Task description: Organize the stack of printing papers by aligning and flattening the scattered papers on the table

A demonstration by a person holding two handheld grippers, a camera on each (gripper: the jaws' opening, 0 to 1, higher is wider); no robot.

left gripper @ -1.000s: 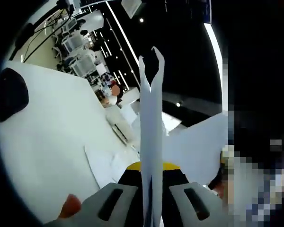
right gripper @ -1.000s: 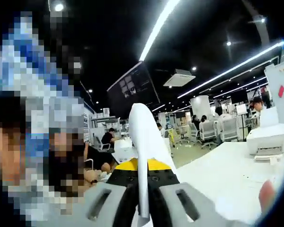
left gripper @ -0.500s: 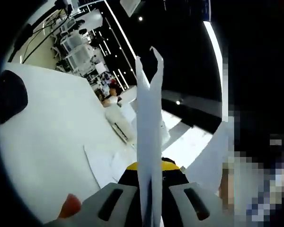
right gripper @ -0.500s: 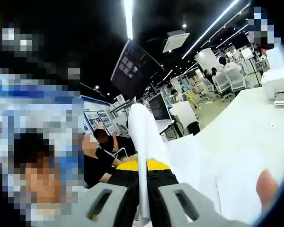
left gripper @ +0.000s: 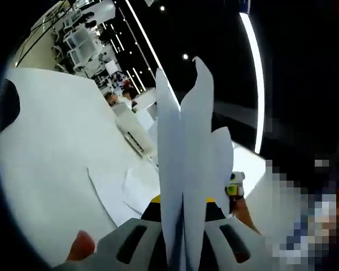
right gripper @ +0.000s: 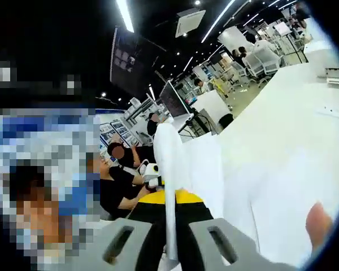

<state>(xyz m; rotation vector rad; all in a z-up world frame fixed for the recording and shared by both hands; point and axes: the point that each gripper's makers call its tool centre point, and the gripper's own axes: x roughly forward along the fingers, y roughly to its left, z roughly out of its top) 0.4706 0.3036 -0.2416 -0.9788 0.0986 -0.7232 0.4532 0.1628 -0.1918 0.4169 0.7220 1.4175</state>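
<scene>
The left tongs (left gripper: 181,248) are closed on a sheaf of white papers (left gripper: 186,169), which stands edge-on between the grey jaws and fans upward into several pointed corners. The right tongs (right gripper: 170,248) likewise pinch the papers (right gripper: 168,169), seen there as a thin white edge rising from between the jaws and curling at the top.

In the left gripper view, a white worktop (left gripper: 51,147) spreads to the left, with loose sheets (left gripper: 118,192) lying flat on it just beside the tongs. A fingertip (left gripper: 80,247) shows at the lower left edge beside the jaw. The other gripper (left gripper: 235,185), with a yellow and white part, appears to the right behind the papers.

In the right gripper view, the worktop (right gripper: 294,130) slopes away to the right, with more white sheets (right gripper: 214,169) spread over it near the tongs. A fingertip (right gripper: 317,224) shows at the lower right. A dark screen (right gripper: 137,59) hangs from a black ceiling lit by strip lights, and seated people (right gripper: 121,175) work at desks behind.
</scene>
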